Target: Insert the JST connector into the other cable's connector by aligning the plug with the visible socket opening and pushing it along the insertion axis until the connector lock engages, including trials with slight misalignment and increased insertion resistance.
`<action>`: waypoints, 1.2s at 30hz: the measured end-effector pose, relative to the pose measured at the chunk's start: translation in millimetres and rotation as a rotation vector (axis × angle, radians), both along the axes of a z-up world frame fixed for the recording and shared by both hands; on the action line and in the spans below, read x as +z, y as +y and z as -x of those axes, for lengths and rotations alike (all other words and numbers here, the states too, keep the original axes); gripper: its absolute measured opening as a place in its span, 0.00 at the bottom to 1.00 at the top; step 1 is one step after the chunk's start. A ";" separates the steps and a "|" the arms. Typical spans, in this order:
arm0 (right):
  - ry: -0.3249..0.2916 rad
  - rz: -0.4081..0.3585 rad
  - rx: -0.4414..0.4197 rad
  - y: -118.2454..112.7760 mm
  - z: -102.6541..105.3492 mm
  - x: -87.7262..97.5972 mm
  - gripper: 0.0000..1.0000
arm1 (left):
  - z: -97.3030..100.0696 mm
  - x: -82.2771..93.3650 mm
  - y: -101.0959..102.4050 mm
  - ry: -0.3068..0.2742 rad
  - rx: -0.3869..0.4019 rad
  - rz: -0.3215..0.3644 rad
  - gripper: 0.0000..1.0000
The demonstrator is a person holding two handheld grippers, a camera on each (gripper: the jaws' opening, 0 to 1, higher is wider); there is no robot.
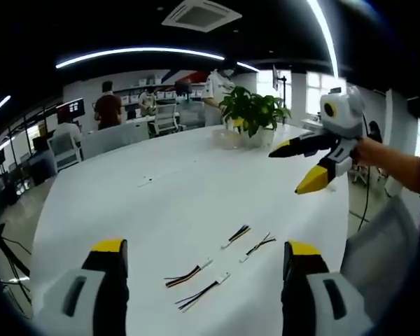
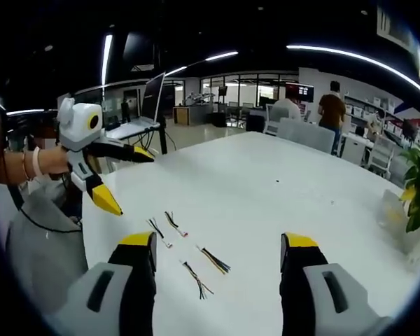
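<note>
Four short cables lie loose on the white table (image 1: 126, 203), with both grippers held above it, wide open and empty.

In the left gripper view, the left gripper (image 1: 206, 255) has its yellow-tipped jaws spread far apart with nothing between them; ahead of them lie the four JST cables (image 1: 217, 269), two nearer (image 1: 196, 283) and two farther (image 1: 246, 240), near one another but none joined, each with a small white connector at one end. A potted plant (image 1: 254, 112) stands farther back on the table. At right, the right gripper (image 1: 301, 168) hangs in the air, jaws parted, holding nothing. In the right gripper view, the left gripper (image 2: 129, 178) hovers at left, gaping and empty, and the four cables (image 2: 185, 252) lie just ahead of the right gripper (image 2: 220, 245), whose jaws stand equally wide.
</note>
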State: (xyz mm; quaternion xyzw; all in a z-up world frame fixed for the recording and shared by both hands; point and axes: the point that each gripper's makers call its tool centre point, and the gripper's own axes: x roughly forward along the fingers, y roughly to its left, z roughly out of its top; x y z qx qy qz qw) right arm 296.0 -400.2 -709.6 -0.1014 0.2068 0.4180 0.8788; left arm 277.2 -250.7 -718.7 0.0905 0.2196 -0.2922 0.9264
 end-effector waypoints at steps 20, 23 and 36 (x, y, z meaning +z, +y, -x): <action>0.082 -0.002 0.077 19.4 -8.6 -31.9 0.61 | -20.8 -35.2 11.8 0.073 -0.015 -0.001 0.85; 0.084 0.001 0.095 24.0 -10.1 -35.7 0.58 | -23.7 -40.3 13.0 0.086 -0.019 -0.001 0.83; 0.105 0.018 0.122 32.3 -14.4 -55.0 0.54 | -31.1 -58.8 0.5 0.155 -0.045 0.087 0.81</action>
